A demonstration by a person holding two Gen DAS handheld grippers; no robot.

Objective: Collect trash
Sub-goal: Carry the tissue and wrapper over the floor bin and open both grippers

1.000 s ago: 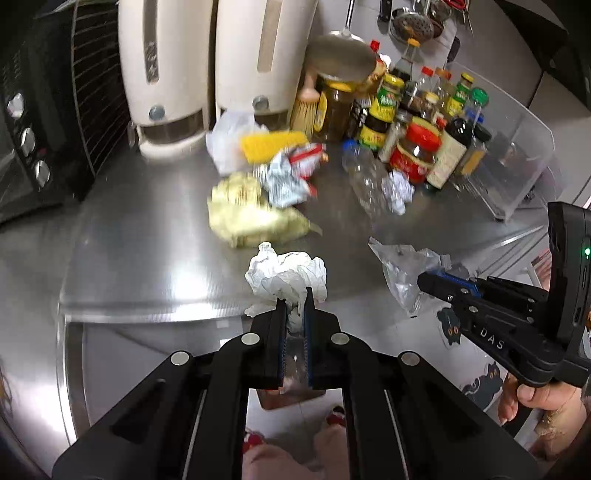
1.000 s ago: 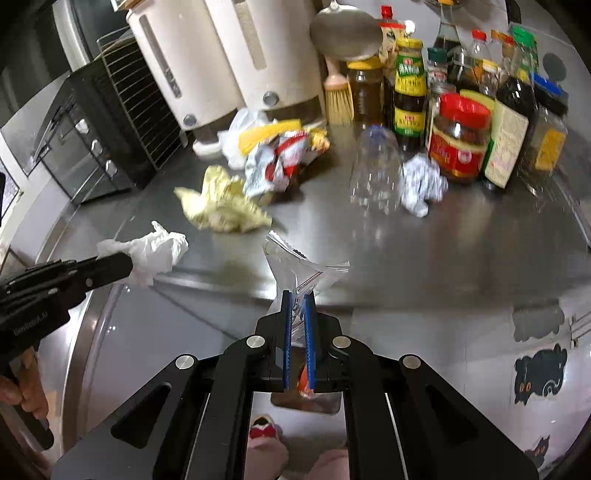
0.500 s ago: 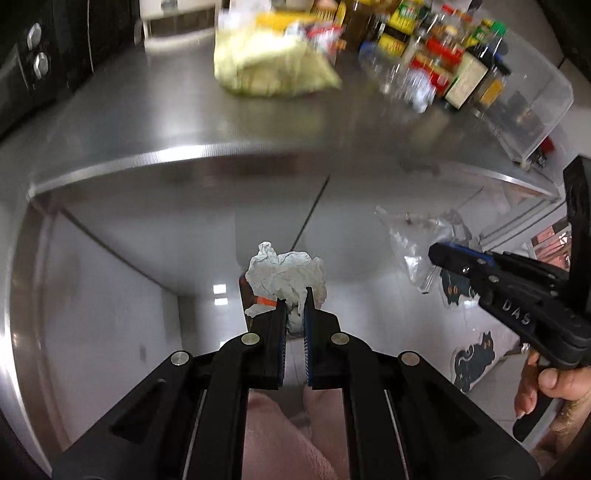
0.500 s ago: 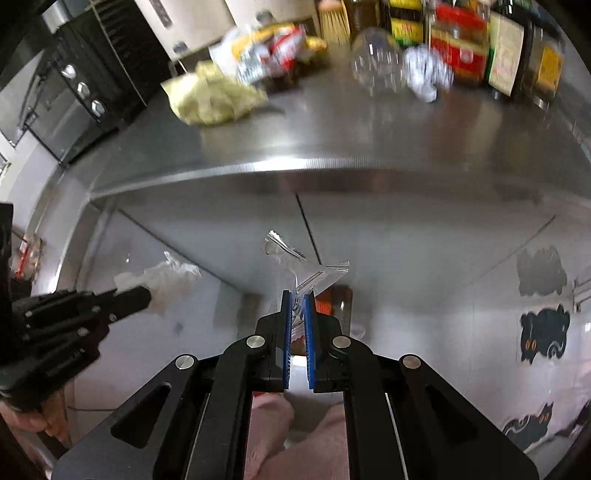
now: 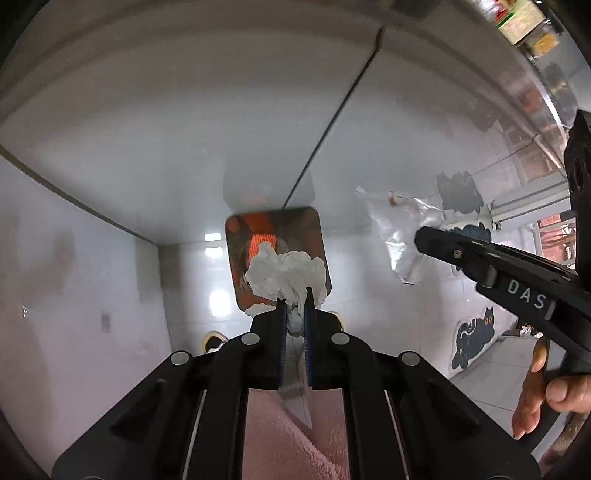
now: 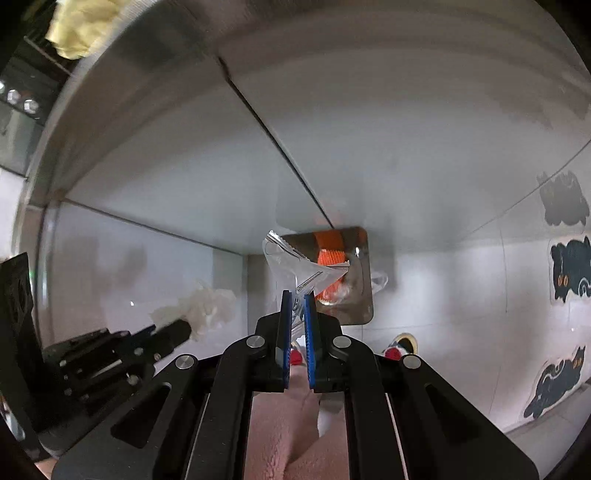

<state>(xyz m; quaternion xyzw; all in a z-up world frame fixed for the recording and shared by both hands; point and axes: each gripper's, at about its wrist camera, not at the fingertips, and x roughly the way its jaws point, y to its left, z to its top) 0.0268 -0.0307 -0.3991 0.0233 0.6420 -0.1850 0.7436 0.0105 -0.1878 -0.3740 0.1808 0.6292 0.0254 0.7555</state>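
Observation:
My left gripper is shut on a crumpled white tissue, held right above a steel trash bin on the floor with orange trash inside. My right gripper is shut on a clear plastic wrapper, also over the steel trash bin. In the left wrist view the right gripper comes in from the right with the wrapper. In the right wrist view the left gripper enters low on the left with the tissue.
The steel cabinet front fills the view behind the bin, its door seam running down to it. Yellow trash lies on the counter edge above. Cat stickers mark the floor at right. The person's pink-clad legs are below the grippers.
Both grippers have dropped from counter height down in front of the cabinet and tilted to face the floor. The bin has grown large beneath them. Tissue and wrapper stay gripped.

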